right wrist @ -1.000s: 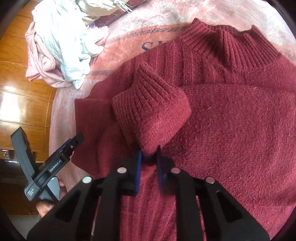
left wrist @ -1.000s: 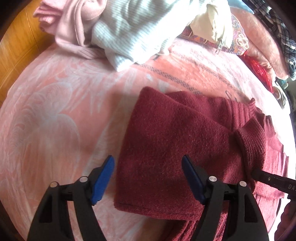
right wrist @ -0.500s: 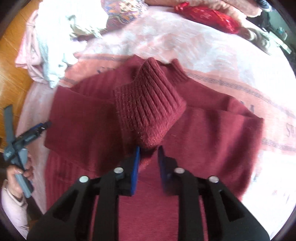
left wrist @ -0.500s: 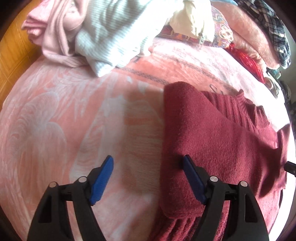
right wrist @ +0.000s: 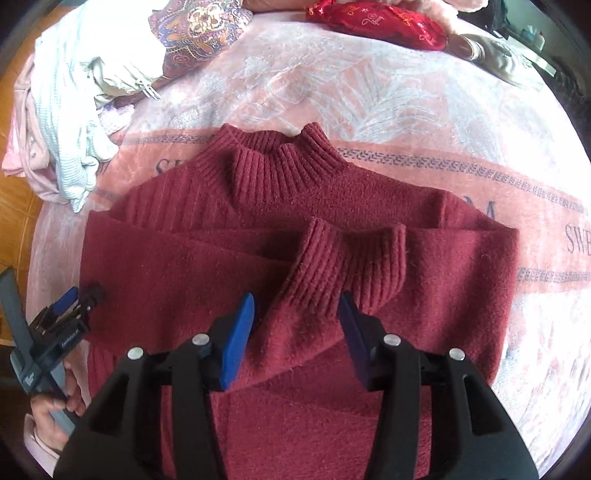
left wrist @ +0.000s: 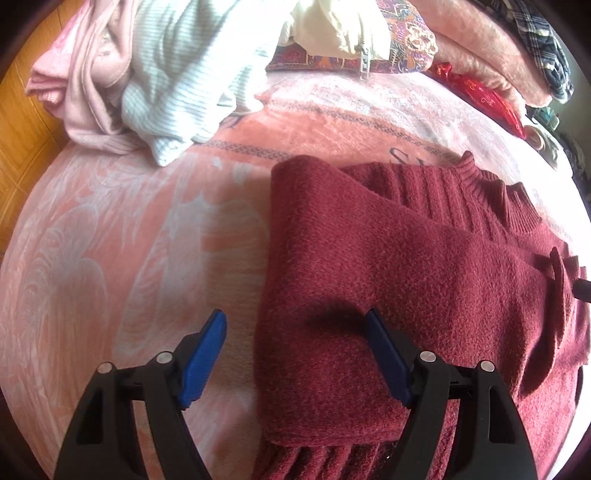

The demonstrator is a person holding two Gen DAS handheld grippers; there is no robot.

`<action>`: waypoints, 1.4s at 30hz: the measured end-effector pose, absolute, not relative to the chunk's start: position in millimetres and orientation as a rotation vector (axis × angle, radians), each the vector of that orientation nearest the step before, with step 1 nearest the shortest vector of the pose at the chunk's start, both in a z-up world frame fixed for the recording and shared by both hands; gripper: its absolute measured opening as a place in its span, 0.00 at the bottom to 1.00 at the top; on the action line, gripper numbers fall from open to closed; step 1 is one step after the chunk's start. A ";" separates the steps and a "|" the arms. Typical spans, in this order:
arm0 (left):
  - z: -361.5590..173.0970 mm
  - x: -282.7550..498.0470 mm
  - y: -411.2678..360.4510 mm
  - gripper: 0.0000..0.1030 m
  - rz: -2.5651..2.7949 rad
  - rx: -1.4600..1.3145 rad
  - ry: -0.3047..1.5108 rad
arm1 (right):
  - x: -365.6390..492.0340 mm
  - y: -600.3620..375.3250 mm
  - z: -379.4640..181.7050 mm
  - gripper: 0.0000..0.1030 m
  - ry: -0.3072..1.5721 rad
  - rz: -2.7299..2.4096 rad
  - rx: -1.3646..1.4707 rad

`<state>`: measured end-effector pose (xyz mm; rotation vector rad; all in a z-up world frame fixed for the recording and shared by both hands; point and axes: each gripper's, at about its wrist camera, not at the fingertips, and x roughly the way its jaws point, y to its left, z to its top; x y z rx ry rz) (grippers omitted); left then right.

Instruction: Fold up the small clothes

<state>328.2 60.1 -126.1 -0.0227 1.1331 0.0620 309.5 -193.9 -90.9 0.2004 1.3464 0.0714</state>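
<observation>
A maroon knitted sweater (right wrist: 295,192) lies flat on the pink blanket (left wrist: 129,240), collar away from me, both sleeves folded across its body. My right gripper (right wrist: 295,299) hovers over the chest with its jaws opening. The ribbed sleeve cuff (right wrist: 351,266) lies loose between the blue pads, resting on the sweater. My left gripper (left wrist: 295,317) is open and straddles the sweater's (left wrist: 406,277) folded left edge, one finger over the knit and the other over the blanket. In the right wrist view the left gripper (right wrist: 70,306) shows at the sweater's left side, held by a hand.
A heap of pink and pale striped clothes (left wrist: 166,74) sits at the back left of the bed. A patterned cushion (right wrist: 199,29) and a red pouch (right wrist: 376,22) lie behind the sweater. Wooden floor (left wrist: 22,110) shows past the bed's left edge.
My right gripper, shut on the sleeve cuff before, has spread its jaws and drawn back; the cuff now lies on the sweater. My left gripper has shifted left to the sweater's edge.
</observation>
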 end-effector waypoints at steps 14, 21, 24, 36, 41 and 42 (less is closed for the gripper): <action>-131.4 323.3 51.6 0.78 0.032 0.012 1.146 | 253.1 -253.5 -86.2 0.19 1.401 0.051 0.226; -124.7 327.7 51.5 0.78 0.042 -0.004 1.147 | 229.3 -315.7 -80.2 0.40 1.354 -0.005 0.287; -118.3 331.0 52.4 0.78 0.053 -0.029 1.133 | 239.3 -327.2 -92.9 0.40 1.357 0.067 0.404; -129.9 337.6 42.5 0.80 0.052 -0.016 1.146 | 264.8 -311.3 -104.7 0.08 1.322 0.130 0.353; -121.3 337.3 49.6 0.80 0.072 -0.047 1.114 | 255.7 -322.0 -56.7 0.08 1.179 0.090 0.275; -123.4 338.3 48.8 0.80 0.073 -0.038 1.121 | 255.0 -323.7 -56.2 0.08 1.173 0.052 0.243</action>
